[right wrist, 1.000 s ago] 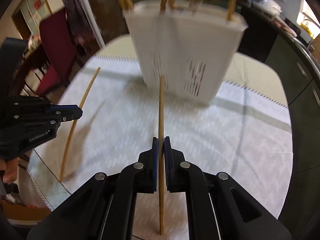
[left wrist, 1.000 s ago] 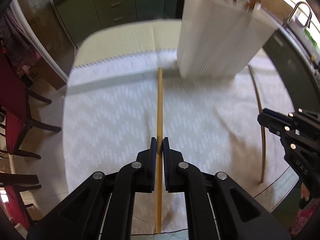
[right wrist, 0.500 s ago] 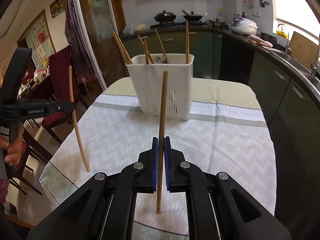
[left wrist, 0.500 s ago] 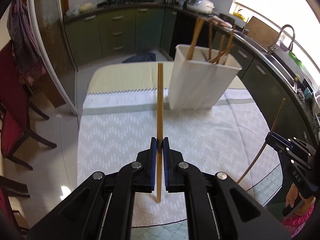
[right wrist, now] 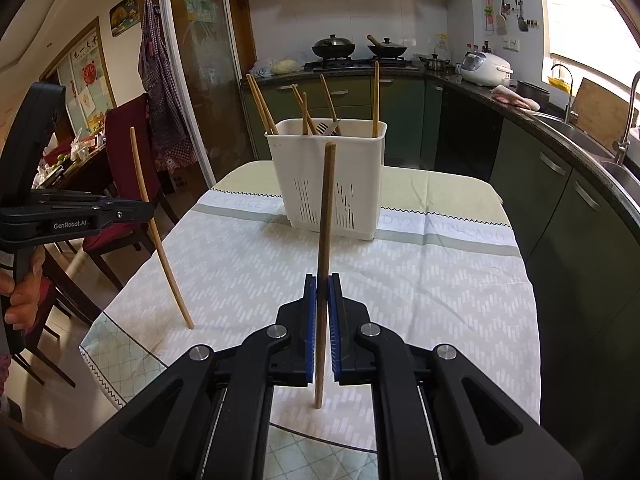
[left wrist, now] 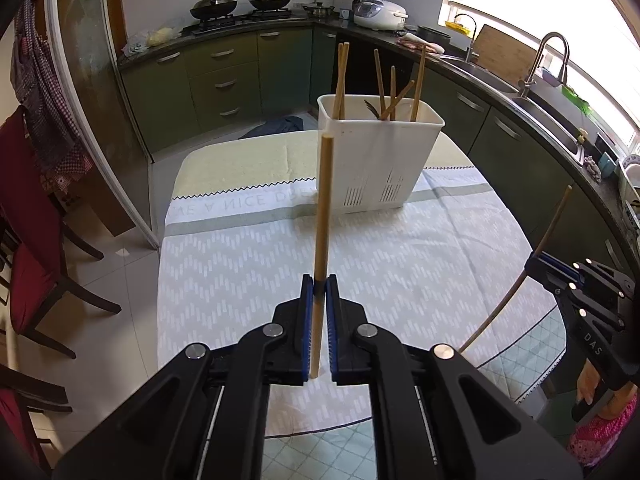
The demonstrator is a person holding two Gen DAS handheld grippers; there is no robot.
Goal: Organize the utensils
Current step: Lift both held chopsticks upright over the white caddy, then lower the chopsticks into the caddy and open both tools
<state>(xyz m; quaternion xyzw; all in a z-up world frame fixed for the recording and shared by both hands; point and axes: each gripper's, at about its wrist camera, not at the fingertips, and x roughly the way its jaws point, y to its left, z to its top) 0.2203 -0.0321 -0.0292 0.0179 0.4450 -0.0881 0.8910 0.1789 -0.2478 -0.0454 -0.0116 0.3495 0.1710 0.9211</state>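
Holding: left tool (left wrist: 319,286) clamped on pale chopstick (left wrist: 323,216), upright above the bench (left wrist: 240,264).
Right tool (right wrist: 322,284): closed on dark chopstick (right wrist: 325,232) — also upright.
Caddy (right wrist: 328,184): far end of bench, well apart from both sticks, already crowded.
Risk: thin pinch low on each stick — may pivot or slip.
Risk: tips catching the caddy rim or sticks inside, tipping it.

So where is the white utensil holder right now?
In both wrist views the white utensil holder stands upright at the table's far end, on the tablecloth, ahead of both chopsticks.
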